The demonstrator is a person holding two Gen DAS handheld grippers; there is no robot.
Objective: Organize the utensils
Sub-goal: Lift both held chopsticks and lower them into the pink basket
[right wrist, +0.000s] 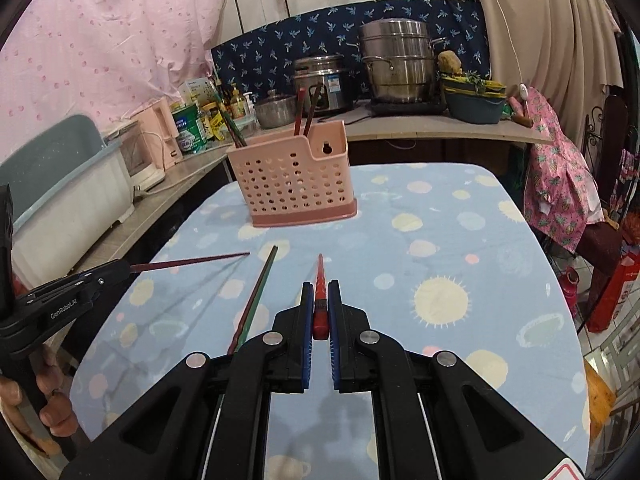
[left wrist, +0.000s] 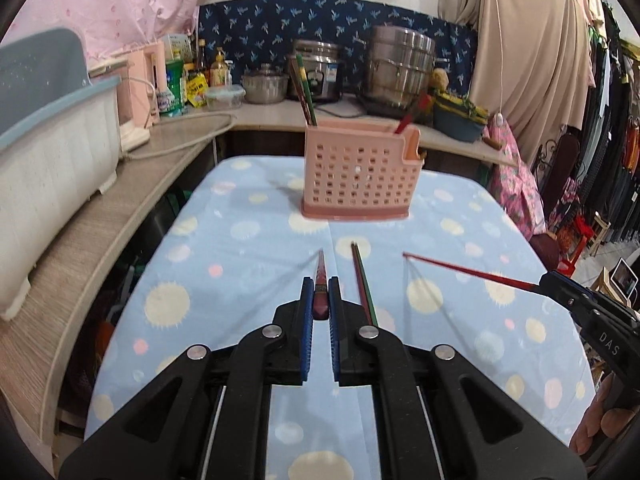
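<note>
Blue dotted tablecloth (left wrist: 248, 280) covers the table; wooden counter (left wrist: 100, 216) wraps around its left and far sides. On the counter: white dish rack with grey lid (left wrist: 48, 128), pink appliance (left wrist: 140, 92), green tub (right wrist: 188, 124), sauce bottles (left wrist: 212, 68), lidded container (left wrist: 224, 98), small pot (left wrist: 266, 88), rice cooker (right wrist: 320, 84), tall steel steamer (right wrist: 396, 64), dark blue basin (right wrist: 474, 104). Pink sheet (right wrist: 100, 40) and navy patterned cloth (left wrist: 340, 28) hang behind, beige curtain (left wrist: 528, 48) and hanging clothes (left wrist: 608, 120) at right.
</note>
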